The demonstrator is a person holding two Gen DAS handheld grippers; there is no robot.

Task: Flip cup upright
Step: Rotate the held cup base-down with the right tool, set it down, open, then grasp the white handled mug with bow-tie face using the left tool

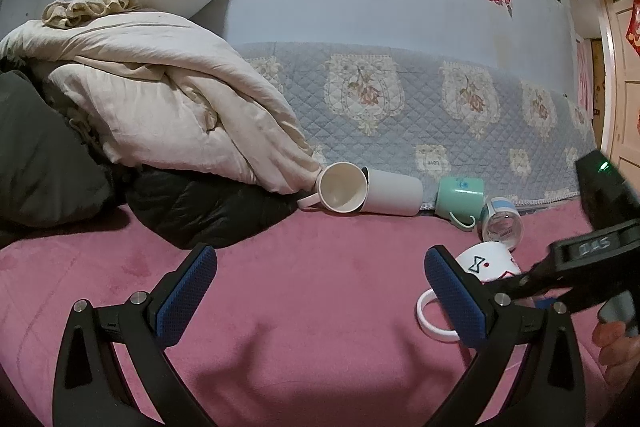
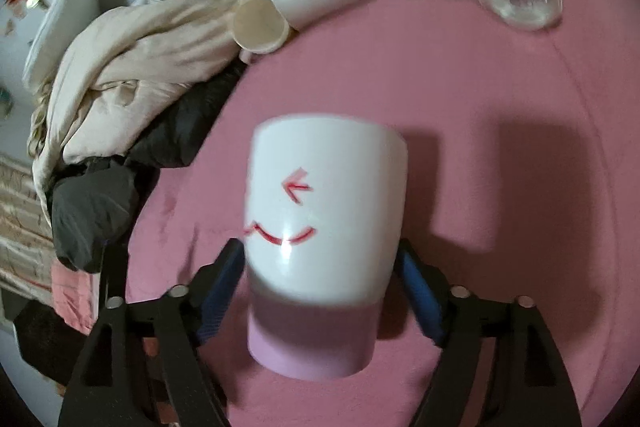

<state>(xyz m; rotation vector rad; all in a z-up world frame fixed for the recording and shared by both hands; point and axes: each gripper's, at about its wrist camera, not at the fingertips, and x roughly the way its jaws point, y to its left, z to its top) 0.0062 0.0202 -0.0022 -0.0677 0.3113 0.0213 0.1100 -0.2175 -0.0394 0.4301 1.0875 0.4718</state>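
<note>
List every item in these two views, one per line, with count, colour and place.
White ceramic face mug: 1, white with red marks, between the right gripper's fingers.
Cream mug: 1, on its side by the bedding.
White cylinder cup: 1, lying behind the cream mug.
Green mug: 1, mint, tipped near the quilt.
Clear glass cup: 1, blue band, on its side.
Beige duvet: 1, piled left.
Pink bedsheet: 1.
Left gripper: open, empty.
Right gripper: shut on the mug.
</note>
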